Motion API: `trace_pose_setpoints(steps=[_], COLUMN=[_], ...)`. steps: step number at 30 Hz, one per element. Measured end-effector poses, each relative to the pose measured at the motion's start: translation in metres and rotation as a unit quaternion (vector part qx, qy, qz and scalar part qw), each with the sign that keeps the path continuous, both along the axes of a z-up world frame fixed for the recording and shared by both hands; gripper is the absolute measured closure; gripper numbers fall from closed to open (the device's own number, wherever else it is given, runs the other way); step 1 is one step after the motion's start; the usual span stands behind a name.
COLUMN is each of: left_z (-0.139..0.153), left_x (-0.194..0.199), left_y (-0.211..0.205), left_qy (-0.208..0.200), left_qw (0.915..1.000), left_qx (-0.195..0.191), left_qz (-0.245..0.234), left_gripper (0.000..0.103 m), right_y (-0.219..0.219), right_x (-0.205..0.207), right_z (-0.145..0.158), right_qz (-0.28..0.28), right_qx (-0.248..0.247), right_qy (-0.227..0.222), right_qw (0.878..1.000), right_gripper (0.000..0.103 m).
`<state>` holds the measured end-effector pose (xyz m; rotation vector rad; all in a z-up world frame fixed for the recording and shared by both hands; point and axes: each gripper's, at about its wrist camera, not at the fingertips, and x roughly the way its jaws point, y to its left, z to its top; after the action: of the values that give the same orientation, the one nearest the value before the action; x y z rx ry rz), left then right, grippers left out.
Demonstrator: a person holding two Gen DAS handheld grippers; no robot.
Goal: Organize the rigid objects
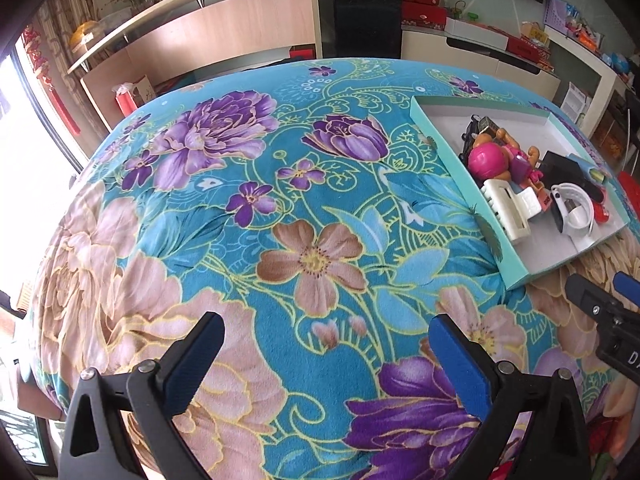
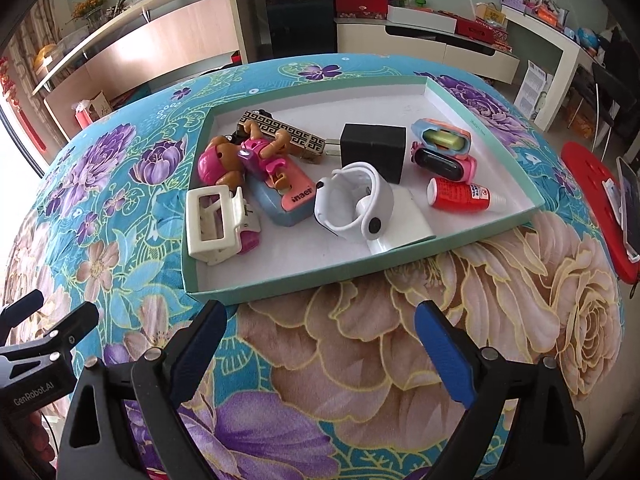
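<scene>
A shallow teal box (image 2: pixel 360 268) with a white floor sits on the floral cloth and holds several rigid objects: a pink toy figure (image 2: pixel 240 156), a white hair claw (image 2: pixel 216 224), a white watch (image 2: pixel 352 200), a black adapter (image 2: pixel 374 146), a red glue bottle (image 2: pixel 456 196) and a pink-blue case (image 2: pixel 444 148). My right gripper (image 2: pixel 320 344) is open and empty, just in front of the box's near wall. My left gripper (image 1: pixel 326 354) is open and empty over bare cloth, left of the box (image 1: pixel 448 168). The left gripper also shows in the right wrist view (image 2: pixel 40 320).
A red pad (image 2: pixel 592 200) with a phone (image 2: pixel 630 208) on it lies at the table's right edge. Shelves, a black cabinet (image 2: pixel 298 12) and low white cabinets stand beyond the table's far edge. The floral cloth (image 1: pixel 240 200) covers the whole table.
</scene>
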<state>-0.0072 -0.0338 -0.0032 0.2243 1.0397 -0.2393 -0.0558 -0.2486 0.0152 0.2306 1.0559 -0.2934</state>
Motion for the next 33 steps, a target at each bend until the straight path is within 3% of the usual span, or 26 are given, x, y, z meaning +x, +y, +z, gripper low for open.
trace_pose_setpoints(steps=[7, 18, 33], left_z=[-0.010, -0.010, -0.018], left_x=[-0.008, -0.021, -0.023], left_y=[0.008, 0.011, 0.013], left_qy=[0.022, -0.012, -0.021], left_qw=[0.9996, 0.9992, 0.9982], left_qx=[0.003, 0.026, 0.041], left_qz=[0.014, 0.028, 0.039], left_gripper=[0.000, 0.000, 0.000], right_y=[0.008, 0.020, 0.036], right_x=[-0.006, -0.012, -0.019], right_z=[0.001, 0.004, 0.004], right_qz=[0.014, 0.025, 0.033], right_qx=[-0.002, -0.008, -0.031], right_qy=[-0.008, -0.015, -0.034], right_qw=[1.000, 1.000, 0.998], right_gripper=[0.008, 0.008, 0.008])
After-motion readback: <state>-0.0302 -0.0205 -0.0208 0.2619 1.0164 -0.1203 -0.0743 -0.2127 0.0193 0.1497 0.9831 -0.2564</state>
